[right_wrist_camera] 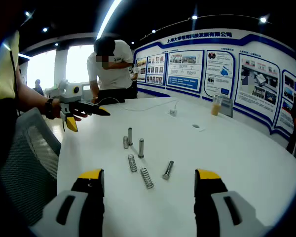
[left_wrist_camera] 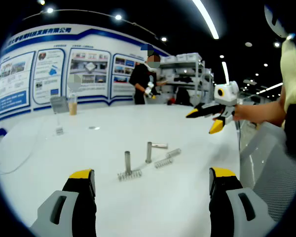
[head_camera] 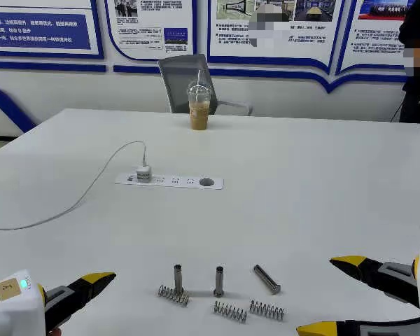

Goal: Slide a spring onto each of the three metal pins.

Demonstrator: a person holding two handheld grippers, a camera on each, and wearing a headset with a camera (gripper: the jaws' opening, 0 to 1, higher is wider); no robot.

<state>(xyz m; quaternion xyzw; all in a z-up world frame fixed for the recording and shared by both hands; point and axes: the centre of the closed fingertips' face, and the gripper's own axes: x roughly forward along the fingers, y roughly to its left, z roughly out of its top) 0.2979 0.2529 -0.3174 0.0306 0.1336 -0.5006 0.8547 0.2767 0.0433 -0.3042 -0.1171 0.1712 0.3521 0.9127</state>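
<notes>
Left tool [left_wrist_camera: 150, 180] and right tool [right_wrist_camera: 145, 177] gape empty over the bench [head_camera: 301, 210]. Between them two pins [head_camera: 178, 277] stand upright, a third pin [head_camera: 266, 278] lies diagonally; three springs [head_camera: 229, 311] lie flat just in front.

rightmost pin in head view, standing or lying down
Lying down: the rightmost pin rests on its side on the table, unlike the upright left pin.

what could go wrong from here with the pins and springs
The two upright pins seem to stand free on the table; a nudge from the open right gripper may topple them. The third pin lies flat and may roll when gripped. The loose springs could flick away if pinched off-centre.
</notes>
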